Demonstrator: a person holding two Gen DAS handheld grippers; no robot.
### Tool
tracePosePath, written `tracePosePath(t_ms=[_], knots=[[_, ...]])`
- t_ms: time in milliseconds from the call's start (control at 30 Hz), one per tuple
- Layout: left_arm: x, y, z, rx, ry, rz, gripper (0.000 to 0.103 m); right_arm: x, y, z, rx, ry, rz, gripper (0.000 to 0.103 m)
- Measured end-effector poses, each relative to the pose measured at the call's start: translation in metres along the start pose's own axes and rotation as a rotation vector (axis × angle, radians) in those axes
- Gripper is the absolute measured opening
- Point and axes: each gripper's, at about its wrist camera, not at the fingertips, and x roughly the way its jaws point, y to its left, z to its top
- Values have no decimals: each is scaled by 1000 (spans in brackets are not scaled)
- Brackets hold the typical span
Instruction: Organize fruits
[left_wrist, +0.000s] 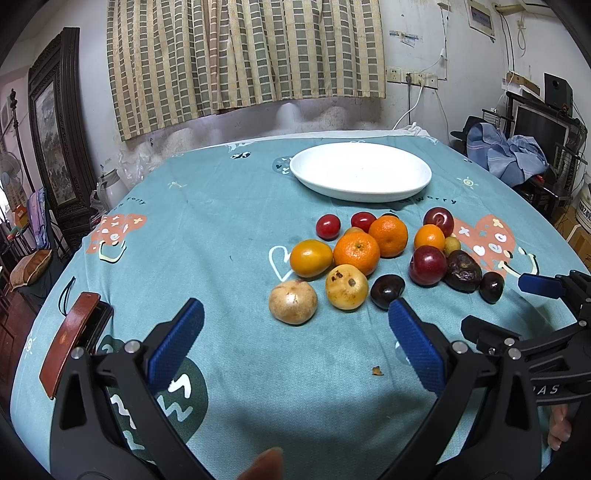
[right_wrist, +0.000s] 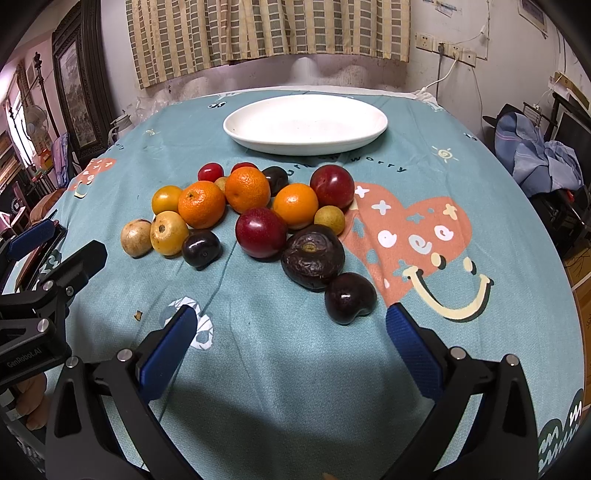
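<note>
Several fruits lie clustered on the teal tablecloth (left_wrist: 229, 229): oranges (left_wrist: 356, 253) (right_wrist: 201, 209), red plums (left_wrist: 427, 265) (right_wrist: 261, 232), dark plums (left_wrist: 387, 291) (right_wrist: 349, 297), a wrinkled dark fruit (right_wrist: 313, 255), yellow-brown fruits (left_wrist: 293, 301) (right_wrist: 168, 232) and small red ones (left_wrist: 328, 226). An empty white oval plate (left_wrist: 360, 171) (right_wrist: 304, 123) sits behind them. My left gripper (left_wrist: 295, 332) is open, just short of the pale fruits. My right gripper (right_wrist: 290, 336) is open, just short of the nearest dark plum.
A brown phone case (left_wrist: 68, 343) lies at the table's left edge. The right gripper's body (left_wrist: 554, 321) shows at the right of the left wrist view. A crumb (left_wrist: 376, 370) lies on the cloth. Furniture and clothes crowd the room around the table.
</note>
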Motion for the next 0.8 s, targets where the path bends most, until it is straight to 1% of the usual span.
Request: tracePosePath(t_ms=[133,200,300,400,467,500,567,600,633,667,700,767,800], knots=[[-1,-1,0,2,0,-5,101,-1,1,-2,8,-5,0,102],[-2,-3,-1,4,1,-7,101,0,1,-4,17,-3,15,102],[4,-2,-3,9,28,-19,101,1,-5,-1,23,4,40,102],[13,3,-8,10,85,-28,101,-2,-10,-1,29,-11,58,102],[24,13,-9,5,142,-33,101,-9,-12,-1,17,-46,62,102],[30,16,-11,5,176,-45,101,-12,-13,-2,-3,-56,49,102],[46,22,-19,15,260,-85,101,-14,-15,-2,-37,-48,25,102],[54,25,-23,8,307,-109,101,-13,-17,-2,-48,-42,21,102],[58,27,-26,-3,333,-130,101,-13,-20,-2,-61,-32,24,102],[63,30,-27,-16,352,-149,101,-13,-22,-3,-65,-27,26,102],[63,30,-27,-17,350,-147,101,-13,-25,-3,-67,-21,25,102],[68,27,-27,22,357,-135,101,-9,-30,-5,-72,0,21,102],[67,27,-27,34,352,-145,101,-8,-31,-6,-74,9,10,102]])
